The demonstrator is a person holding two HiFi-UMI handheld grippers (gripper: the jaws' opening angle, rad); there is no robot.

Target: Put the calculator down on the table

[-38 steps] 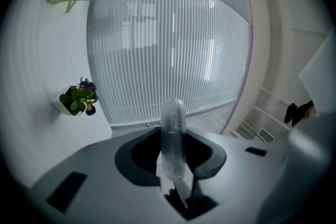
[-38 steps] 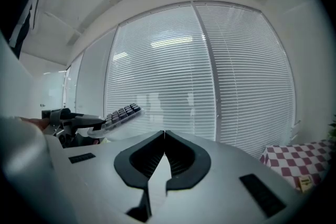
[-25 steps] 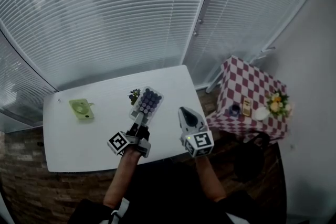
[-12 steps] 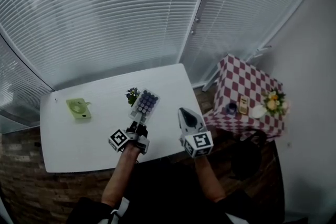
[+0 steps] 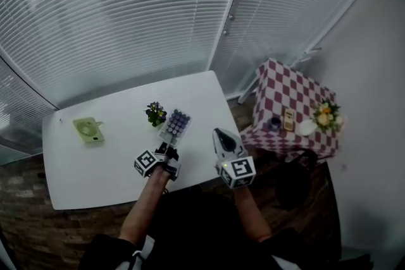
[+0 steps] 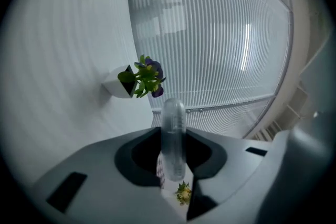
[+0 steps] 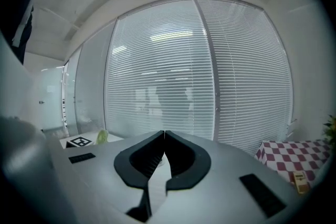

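left tongs (image 5: 167, 146) — clamped on calculator (image 5: 176, 124) | right tongs (image 5: 219, 133) — fully closed, empty

The left claw (image 5: 167, 147) and right claw (image 5: 219, 133) are shelled in pale grey plastic, lined with black ribbed pads (image 7: 147, 157), each capped by a white cube (image 5: 237, 169) printed with black square markers. Dark clothing (image 5: 190, 224) is worn, forearms left uncovered.

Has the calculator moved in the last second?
Yes: the calculator in the left gripper has sunk toward the table, its far end lower against the potted plant.
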